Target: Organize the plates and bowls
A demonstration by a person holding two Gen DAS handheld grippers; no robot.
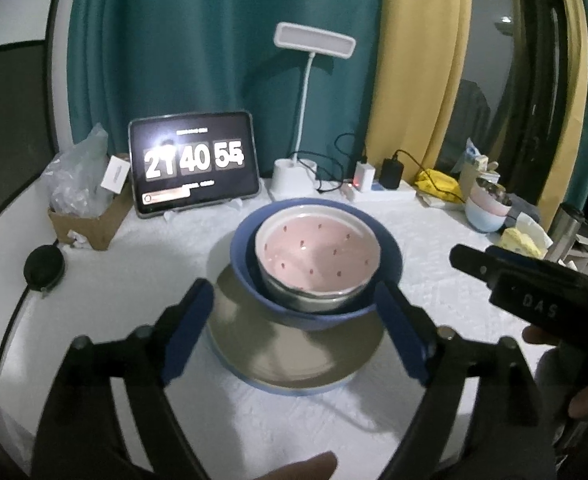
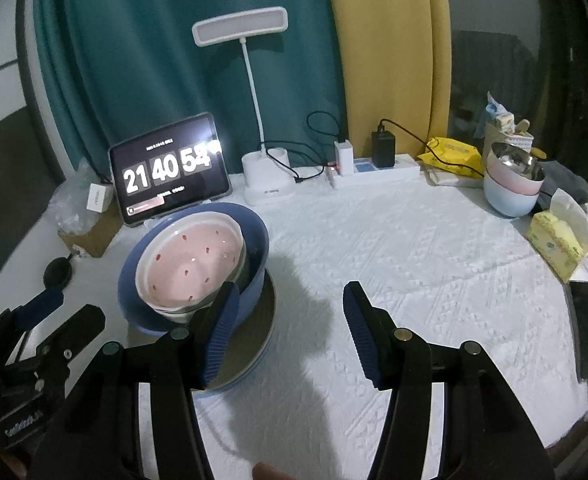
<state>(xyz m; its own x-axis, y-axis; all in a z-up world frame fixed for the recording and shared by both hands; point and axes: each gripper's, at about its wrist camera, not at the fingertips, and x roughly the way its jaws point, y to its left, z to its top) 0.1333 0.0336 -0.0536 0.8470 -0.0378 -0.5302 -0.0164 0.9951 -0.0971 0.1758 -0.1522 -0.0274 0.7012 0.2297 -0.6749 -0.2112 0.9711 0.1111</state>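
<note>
On the white quilted tablecloth (image 1: 434,240), seen from the left wrist, a stack of dishes stands in the middle: a pink bowl (image 1: 318,252) with small red marks sits inside a metal bowl (image 1: 314,300), that one nests tilted in a blue bowl (image 1: 314,316), and all three rest on a grey plate (image 1: 294,356) with a blue underside. The left gripper (image 1: 296,320) has its jaws wide apart, one blue pad on each side of the stack and neither touching it; nothing is held. At the right edge the other gripper's black body pokes in. Behind the stack a tablet (image 1: 194,166) shows a clock, with a white desk lamp (image 1: 314,42) beside it and a cardboard box (image 1: 90,220) to the left.

From the right wrist, the same stack sits low on the left, the blue bowl (image 2: 134,280) leaning on the plate (image 2: 250,344). The right gripper (image 2: 288,332) has its jaws apart over bare cloth just right of the stack; its left pad overlaps the plate's edge in the picture, but I cannot tell whether it touches. Far right stand more stacked bowls (image 2: 510,188), well apart, near a yellow tissue box (image 2: 556,246).
</note>
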